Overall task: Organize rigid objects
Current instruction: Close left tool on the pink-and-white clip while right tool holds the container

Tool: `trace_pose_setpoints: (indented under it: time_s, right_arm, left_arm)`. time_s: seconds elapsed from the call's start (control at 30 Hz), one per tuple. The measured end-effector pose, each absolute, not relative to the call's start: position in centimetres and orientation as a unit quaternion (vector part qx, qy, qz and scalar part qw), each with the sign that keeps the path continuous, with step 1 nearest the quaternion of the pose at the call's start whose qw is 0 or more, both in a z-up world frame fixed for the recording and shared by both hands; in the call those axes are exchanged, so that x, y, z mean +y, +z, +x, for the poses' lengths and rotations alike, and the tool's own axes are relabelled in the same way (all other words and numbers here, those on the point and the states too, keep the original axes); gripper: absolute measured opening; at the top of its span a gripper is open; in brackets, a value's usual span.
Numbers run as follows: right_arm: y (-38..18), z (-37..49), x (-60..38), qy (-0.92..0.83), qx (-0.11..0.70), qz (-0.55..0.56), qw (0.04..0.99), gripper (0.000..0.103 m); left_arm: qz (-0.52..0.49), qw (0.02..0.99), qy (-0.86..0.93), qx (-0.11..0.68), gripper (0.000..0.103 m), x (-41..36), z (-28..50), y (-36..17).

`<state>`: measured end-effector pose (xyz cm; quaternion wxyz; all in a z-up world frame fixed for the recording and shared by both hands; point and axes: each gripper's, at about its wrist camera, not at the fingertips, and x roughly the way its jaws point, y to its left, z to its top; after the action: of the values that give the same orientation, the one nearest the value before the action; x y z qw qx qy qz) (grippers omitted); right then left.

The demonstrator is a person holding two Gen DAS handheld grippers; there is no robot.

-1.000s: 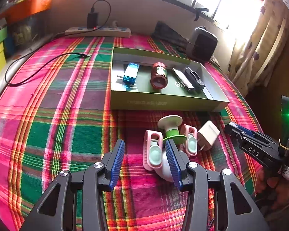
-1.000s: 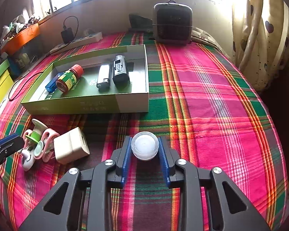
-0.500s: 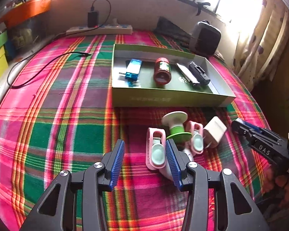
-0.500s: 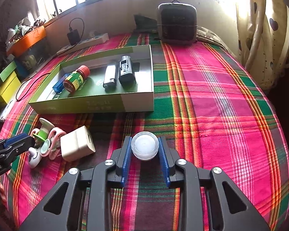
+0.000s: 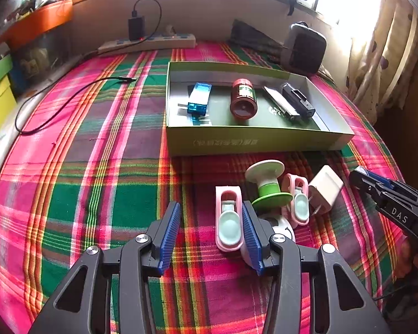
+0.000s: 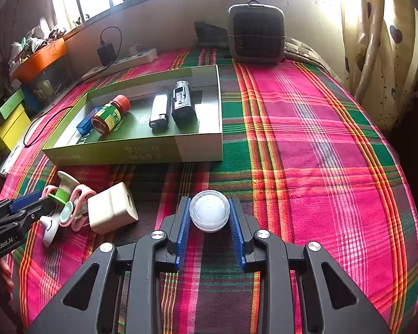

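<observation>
Your right gripper (image 6: 209,215) is clamped on a small translucent round jar (image 6: 209,214), held between the blue pads above the plaid cloth, in front of the near right corner of the green box (image 6: 142,154). Carry it level over the near wall and set it down in the bare floor at the box's right end, beside the black device (image 6: 183,103); release only once it rests flat, since a round jar will roll. Your left gripper (image 5: 209,235) stands open and empty, its right pad just beside a pink clip (image 5: 229,218). Center both pads around that clip before closing, and watch the green spool (image 5: 269,188) and white charger (image 5: 325,189) crowded close by near the cloth's front edge, so you don't nudge them.
</observation>
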<state>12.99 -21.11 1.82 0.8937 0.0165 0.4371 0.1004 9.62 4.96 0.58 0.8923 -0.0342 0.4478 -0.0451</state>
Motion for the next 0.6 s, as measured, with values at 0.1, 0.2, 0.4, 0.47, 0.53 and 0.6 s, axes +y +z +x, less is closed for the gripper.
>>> trace_pose_setpoints:
  time_s: [0.1, 0.2, 0.4, 0.47, 0.53, 0.6]
  right_arm:
    - [1.82, 12.99, -21.10, 0.101, 0.437, 0.017, 0.894, 0.029]
    - [1.82, 12.99, -21.08, 0.101, 0.437, 0.017, 0.894, 0.029]
    - [1.82, 12.99, -21.10, 0.101, 0.437, 0.017, 0.894, 0.029]
    - [1.83, 12.98, -21.12, 0.101, 0.437, 0.018, 0.894, 0.029]
    - [1.83, 12.98, -21.11, 0.101, 0.437, 0.017, 0.894, 0.029]
    - [1.83, 12.98, -21.11, 0.101, 0.437, 0.017, 0.894, 0.029]
  left_arm:
    - [-0.021, 0.895, -0.041, 0.444, 0.044, 4.72, 9.62, 0.48]
    - [-0.017, 0.895, -0.040, 0.443, 0.040, 4.69, 9.58, 0.49]
    - [-0.022, 0.896, -0.040, 0.441, 0.027, 4.80, 9.54, 0.58]
    - [-0.021, 0.897, -0.040, 0.440, 0.024, 4.88, 9.47, 0.65]
    - [-0.021, 0.897, -0.041, 0.439, 0.021, 4.95, 9.46, 0.71]
    - [-0.023, 0.897, -0.041, 0.439, 0.019, 5.09, 9.42, 0.76]
